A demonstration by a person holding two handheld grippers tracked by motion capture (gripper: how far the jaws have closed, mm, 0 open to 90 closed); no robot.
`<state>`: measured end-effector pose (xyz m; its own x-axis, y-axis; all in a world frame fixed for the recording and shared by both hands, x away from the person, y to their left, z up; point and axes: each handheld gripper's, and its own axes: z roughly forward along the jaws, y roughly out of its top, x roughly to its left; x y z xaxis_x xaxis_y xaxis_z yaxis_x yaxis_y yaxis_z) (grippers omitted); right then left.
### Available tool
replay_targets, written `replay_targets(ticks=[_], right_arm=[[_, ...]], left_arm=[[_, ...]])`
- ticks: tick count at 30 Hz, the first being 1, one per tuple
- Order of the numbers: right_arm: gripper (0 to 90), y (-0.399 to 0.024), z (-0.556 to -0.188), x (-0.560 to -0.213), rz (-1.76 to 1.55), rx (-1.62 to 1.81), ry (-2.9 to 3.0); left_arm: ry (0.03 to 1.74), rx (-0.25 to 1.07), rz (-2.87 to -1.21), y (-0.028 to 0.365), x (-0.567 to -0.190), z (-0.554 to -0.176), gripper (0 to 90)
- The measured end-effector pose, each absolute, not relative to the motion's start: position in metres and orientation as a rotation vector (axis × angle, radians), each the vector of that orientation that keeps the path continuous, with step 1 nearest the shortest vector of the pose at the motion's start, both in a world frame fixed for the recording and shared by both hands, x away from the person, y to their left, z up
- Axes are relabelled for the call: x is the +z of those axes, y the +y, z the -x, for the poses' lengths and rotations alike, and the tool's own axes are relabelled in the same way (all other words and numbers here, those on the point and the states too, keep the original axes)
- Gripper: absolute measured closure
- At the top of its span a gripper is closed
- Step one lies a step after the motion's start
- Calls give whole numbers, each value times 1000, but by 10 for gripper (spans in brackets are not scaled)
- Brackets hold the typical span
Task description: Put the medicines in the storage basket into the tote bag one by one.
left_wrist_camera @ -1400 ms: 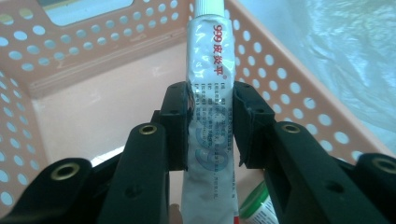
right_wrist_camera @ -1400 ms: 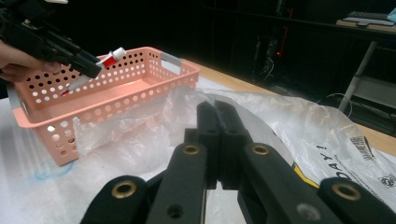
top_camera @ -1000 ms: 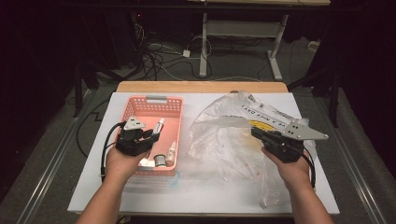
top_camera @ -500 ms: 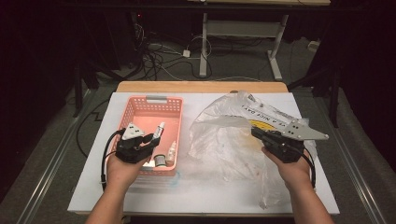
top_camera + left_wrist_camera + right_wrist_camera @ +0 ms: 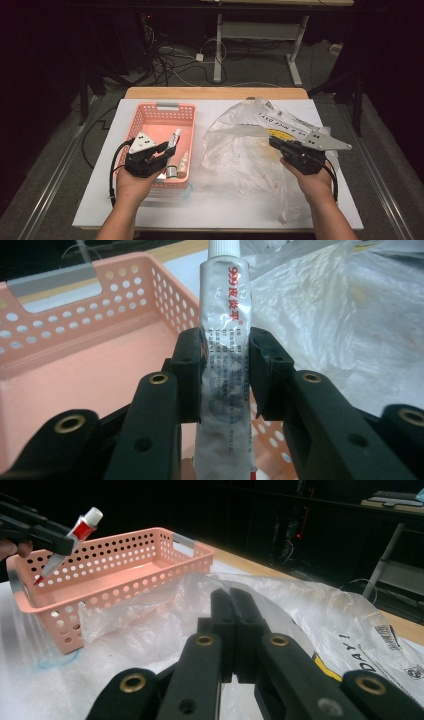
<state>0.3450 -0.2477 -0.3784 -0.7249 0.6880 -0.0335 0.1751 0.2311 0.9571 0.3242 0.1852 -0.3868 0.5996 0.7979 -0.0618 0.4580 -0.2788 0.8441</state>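
Observation:
My left gripper is shut on a white tube with red print, held above the near end of a pink perforated basket. In the left gripper view the pads squeeze the tube at mid-length, its white cap pointing away over the basket. My right gripper is shut on a raised edge of a clear plastic bag. In the right gripper view its jaws meet with bag film at their tips. That view also has the tube over the basket.
A small bottle and another small item lie in the basket's near right corner. The white table top ends close in front of my forearms. A wooden strip runs along the far edge, with cables and a table frame on the floor behind.
My left gripper with the tube has shifted a little toward the near end of the basket. The right gripper and the bag have stayed put.

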Motion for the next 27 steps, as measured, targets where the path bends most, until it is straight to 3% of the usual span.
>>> replay_targets(ticks=[27], right_arm=[[900, -249, -344, -377, -786, 1515, 2049]], left_arm=[[812, 350, -1928, 130, -374, -304, 674]])
